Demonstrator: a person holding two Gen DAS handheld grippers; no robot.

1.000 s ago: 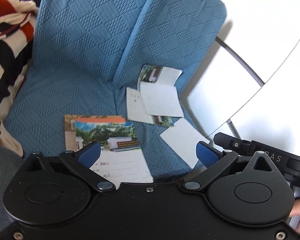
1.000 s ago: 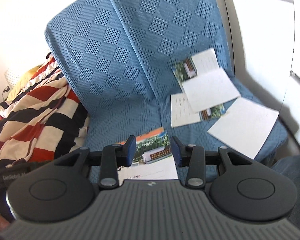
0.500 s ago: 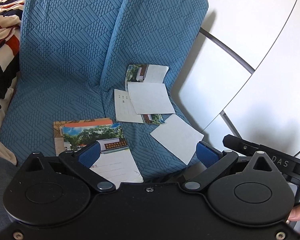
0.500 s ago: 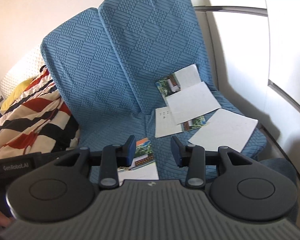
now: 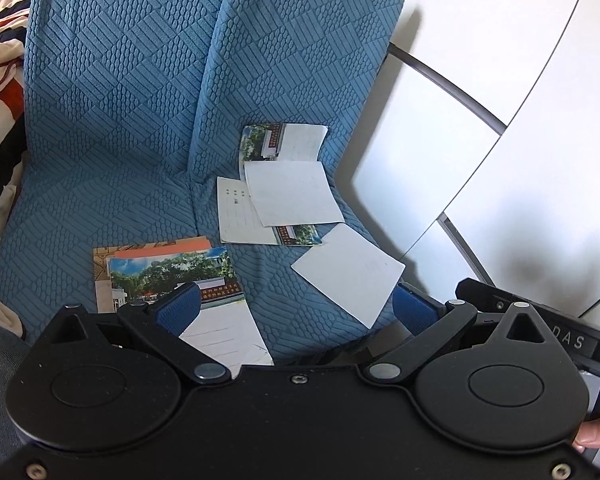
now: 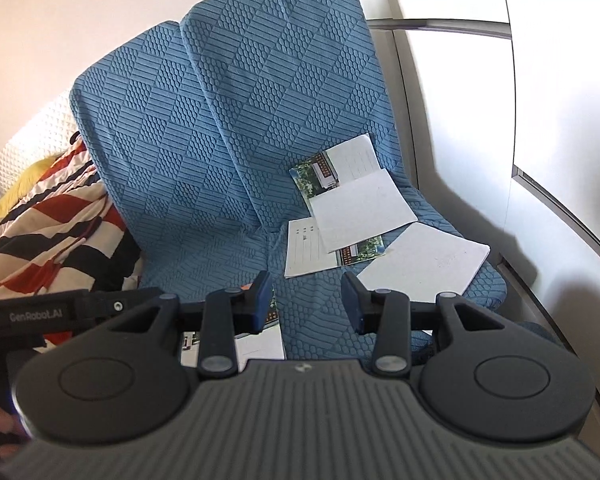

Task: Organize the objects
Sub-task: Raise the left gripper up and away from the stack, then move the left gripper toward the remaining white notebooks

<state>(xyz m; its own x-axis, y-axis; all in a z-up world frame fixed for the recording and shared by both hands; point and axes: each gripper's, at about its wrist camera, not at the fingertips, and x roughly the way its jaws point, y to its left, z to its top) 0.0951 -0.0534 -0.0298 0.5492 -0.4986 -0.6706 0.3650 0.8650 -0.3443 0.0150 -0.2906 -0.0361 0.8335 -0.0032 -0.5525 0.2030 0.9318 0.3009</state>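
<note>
Both our left gripper (image 5: 296, 306) and right gripper (image 6: 306, 300) gape empty; thin loose cards (image 5: 288, 196) may slide off the seat (image 5: 140, 184) if nudged.

Bright daylight falls across the blue quilted seat cover (image 5: 140, 120), sharp in both wrist views. The white wall panels (image 5: 540, 140) glare near washed-out, carrying a soft dark smudge of shadow at the left view's right side. The scattered cards (image 6: 360, 208) reflect brightly. Fisheye distortion bows straight trim into curves toward the edges; corners vignette dark.
</note>
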